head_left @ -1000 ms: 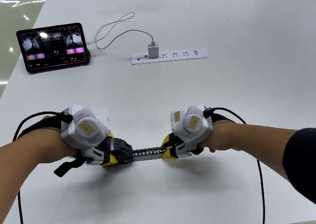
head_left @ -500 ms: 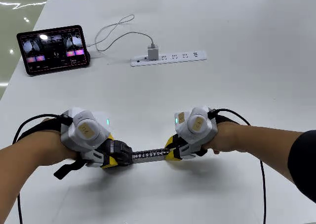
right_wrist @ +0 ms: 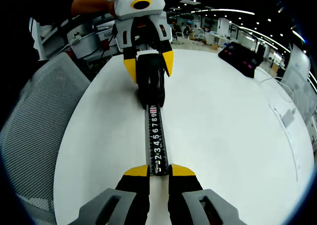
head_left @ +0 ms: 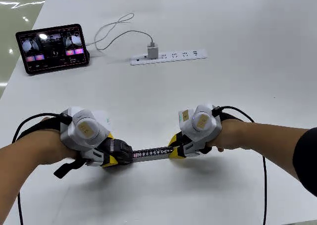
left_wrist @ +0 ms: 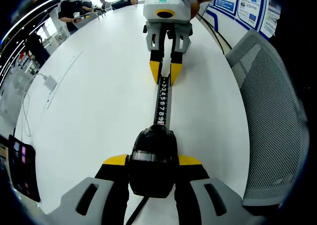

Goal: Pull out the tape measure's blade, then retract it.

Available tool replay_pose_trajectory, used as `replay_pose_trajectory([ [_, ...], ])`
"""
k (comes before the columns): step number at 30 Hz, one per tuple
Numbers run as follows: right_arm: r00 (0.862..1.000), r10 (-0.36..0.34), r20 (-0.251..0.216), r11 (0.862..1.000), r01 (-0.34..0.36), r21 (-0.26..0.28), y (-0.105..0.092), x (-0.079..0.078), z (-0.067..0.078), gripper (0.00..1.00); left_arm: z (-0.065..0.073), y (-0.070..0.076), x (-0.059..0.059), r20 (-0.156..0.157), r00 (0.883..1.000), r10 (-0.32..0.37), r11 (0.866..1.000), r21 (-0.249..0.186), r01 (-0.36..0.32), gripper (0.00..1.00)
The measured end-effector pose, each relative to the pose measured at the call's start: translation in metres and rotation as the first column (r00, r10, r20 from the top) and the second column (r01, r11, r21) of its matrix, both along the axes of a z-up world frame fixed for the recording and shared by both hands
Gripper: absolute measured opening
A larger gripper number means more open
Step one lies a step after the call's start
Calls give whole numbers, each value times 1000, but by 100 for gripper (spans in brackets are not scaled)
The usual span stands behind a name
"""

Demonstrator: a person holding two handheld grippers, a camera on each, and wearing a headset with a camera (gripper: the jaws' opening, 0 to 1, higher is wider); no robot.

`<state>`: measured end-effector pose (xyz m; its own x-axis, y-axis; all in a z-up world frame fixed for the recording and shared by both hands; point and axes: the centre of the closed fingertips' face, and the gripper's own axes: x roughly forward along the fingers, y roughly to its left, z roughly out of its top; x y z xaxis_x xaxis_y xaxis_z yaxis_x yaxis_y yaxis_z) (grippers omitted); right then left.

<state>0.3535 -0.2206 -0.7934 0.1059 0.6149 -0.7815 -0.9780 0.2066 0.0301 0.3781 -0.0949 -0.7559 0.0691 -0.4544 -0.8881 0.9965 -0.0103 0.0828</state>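
Observation:
The black tape measure case point(head_left: 120, 151) point(left_wrist: 153, 158) point(right_wrist: 150, 81) sits low over the white table, held in my left gripper point(head_left: 113, 154) point(left_wrist: 152, 160), which is shut on it. Its numbered blade point(head_left: 151, 153) point(left_wrist: 162, 102) point(right_wrist: 155, 143) runs out to the right, showing roughly ten numbered marks. My right gripper point(head_left: 174, 150) point(right_wrist: 158, 171) is shut on the blade's tip. Each gripper view shows the other gripper at the far end of the blade.
A white table point(head_left: 208, 96) carries a tablet point(head_left: 52, 47) at the back left and a power strip point(head_left: 168, 56) with a white charger and cable behind the grippers. A grey mesh chair point(left_wrist: 277, 126) stands at the table's near edge.
My right gripper has moved rightward, away from the case, and more blade shows between the two grippers. The left gripper and case have stayed put.

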Motion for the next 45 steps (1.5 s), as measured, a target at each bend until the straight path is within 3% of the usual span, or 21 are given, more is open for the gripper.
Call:
replay_pose_trajectory([
  [45, 999, -42, -18, 999, 42, -13, -44, -6, 1, 9, 2, -1, -2, 5, 1000, 5, 1000, -6, -5, 30],
])
